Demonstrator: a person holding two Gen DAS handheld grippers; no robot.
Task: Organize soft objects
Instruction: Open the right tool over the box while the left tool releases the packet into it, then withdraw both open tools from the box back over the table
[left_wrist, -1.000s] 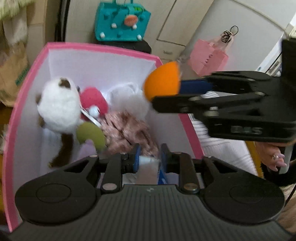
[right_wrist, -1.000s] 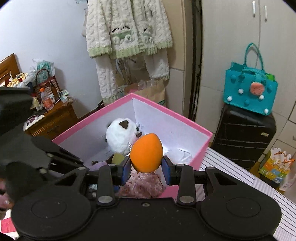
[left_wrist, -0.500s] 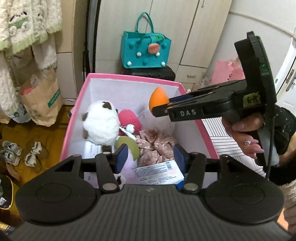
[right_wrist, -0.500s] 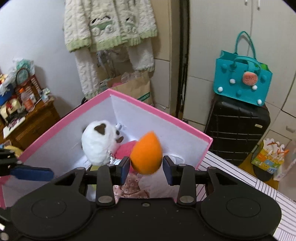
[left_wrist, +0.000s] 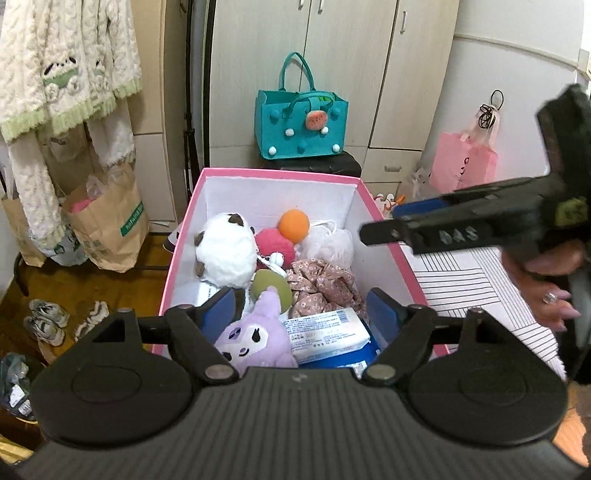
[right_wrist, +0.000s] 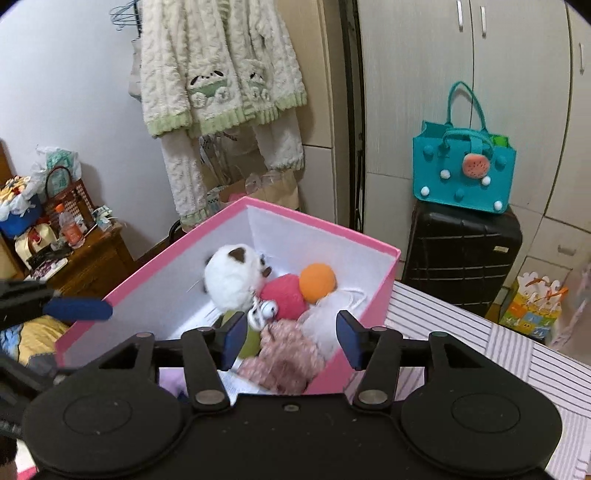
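Observation:
A pink box (left_wrist: 280, 172) with white inner walls holds soft things: a white plush (left_wrist: 225, 249), a pink ball (left_wrist: 275, 243), an orange sponge (left_wrist: 293, 220), a white mesh puff (left_wrist: 327, 240), a floral scrunchie (left_wrist: 319, 277), a green sponge (left_wrist: 267, 286), a purple plush (left_wrist: 255, 338) and a tissue pack (left_wrist: 325, 334). My left gripper (left_wrist: 301, 312) is open and empty above the box's near end. My right gripper (right_wrist: 291, 341) is open and empty above the box's right side (right_wrist: 325, 227); the orange sponge (right_wrist: 317, 282) lies in the box beyond it.
The box stands on a striped tablecloth (left_wrist: 476, 291). Behind it are a black suitcase (right_wrist: 461, 254) with a teal felt bag (right_wrist: 463, 173) on top, cupboards, hanging pyjamas (right_wrist: 221, 88), paper bags (left_wrist: 107, 221), a pink bag (left_wrist: 463, 166) and shoes (left_wrist: 48, 321) on the floor.
My right gripper opened and the orange sponge dropped into the box beside the pink ball. My left gripper let go of the tissue pack and opened. Both grippers pulled back and up.

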